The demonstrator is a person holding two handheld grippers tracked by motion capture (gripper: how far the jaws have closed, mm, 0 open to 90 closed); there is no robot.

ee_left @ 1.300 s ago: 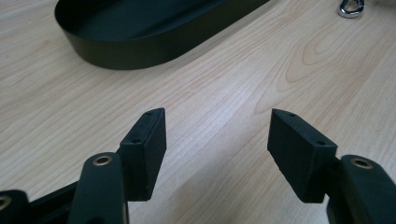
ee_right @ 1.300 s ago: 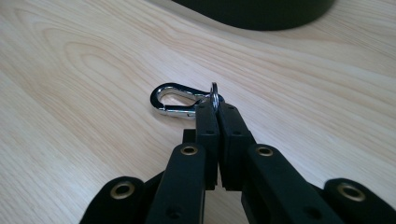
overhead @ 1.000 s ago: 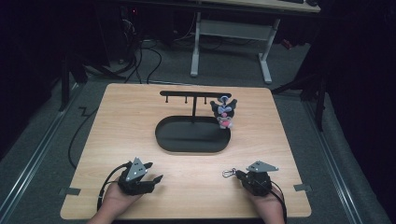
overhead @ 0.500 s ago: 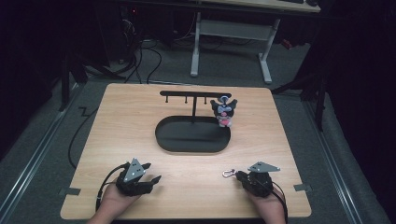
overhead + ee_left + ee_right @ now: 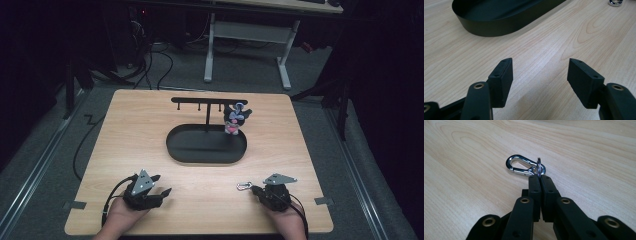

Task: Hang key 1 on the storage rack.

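The right gripper (image 5: 539,178) has its jaws pinched on the split ring of a clasp (image 5: 521,165); the clasp's long axis runs sideways from the ring, to the left in the right gripper view, just over the table (image 5: 135,130). The rack (image 5: 207,101) with its tray (image 5: 175,149) and a hung toy (image 5: 234,119) lies well ahead of the clasp, so the carry looks to run forward; the left gripper (image 5: 540,75), jaws wide and holding nothing, sits about as far from the rack.

The right tool (image 5: 256,189) has carried the metal clasp (image 5: 244,186) slightly leftward.
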